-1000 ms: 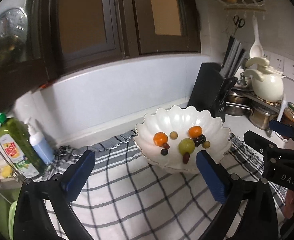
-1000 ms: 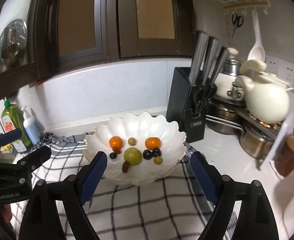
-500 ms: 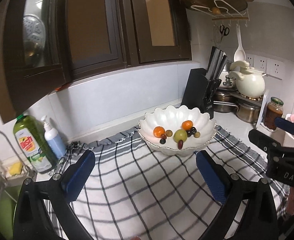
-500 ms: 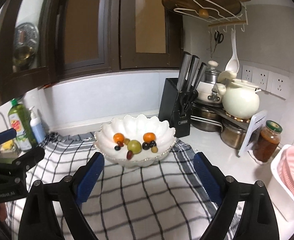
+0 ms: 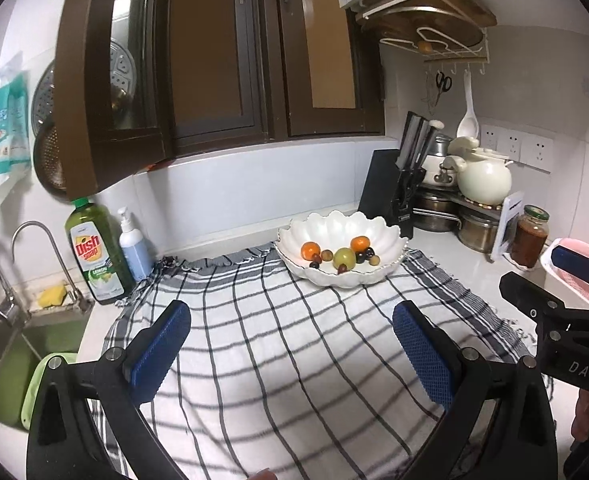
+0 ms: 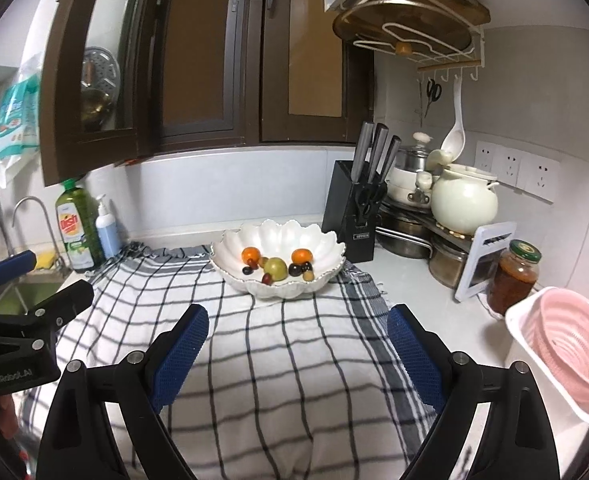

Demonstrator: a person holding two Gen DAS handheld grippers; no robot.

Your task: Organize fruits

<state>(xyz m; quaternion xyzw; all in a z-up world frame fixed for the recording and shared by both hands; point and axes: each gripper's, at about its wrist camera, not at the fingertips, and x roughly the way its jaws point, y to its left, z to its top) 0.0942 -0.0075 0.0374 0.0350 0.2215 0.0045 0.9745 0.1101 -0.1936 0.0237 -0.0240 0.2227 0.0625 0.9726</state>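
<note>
From the left wrist view, the left tool (image 5: 290,344) is released, its blue pads wide apart over a checked cloth (image 5: 294,360) with nothing between them. The cloth covers a white desk (image 5: 474,276). At the cloth's far edge stands a white scalloped bowl (image 5: 340,232) holding the fruits (image 5: 340,255): two small oranges, a green one and several dark grapes. Behind it is a black knife block (image 5: 390,196), then steel pots (image 5: 474,232), a cream pot (image 5: 484,180) and a jar (image 5: 530,236). To the left are a green dish soap bottle (image 5: 94,256), a pump bottle (image 5: 134,246) and a sink (image 5: 22,344) with a tap. Dark brown cabinet doors (image 5: 222,60) hang above. The right tool (image 5: 558,292) shows at the right edge.

From the right wrist view, the right tool (image 6: 298,344) is released too, empty above the same cloth (image 6: 286,360). The bowl (image 6: 278,236) with the fruits (image 6: 278,266) sits ahead, well apart from the pads. A pink colander (image 6: 570,348) in a white tub stands at the right, and wall sockets (image 6: 510,168) sit behind the pots.
</note>
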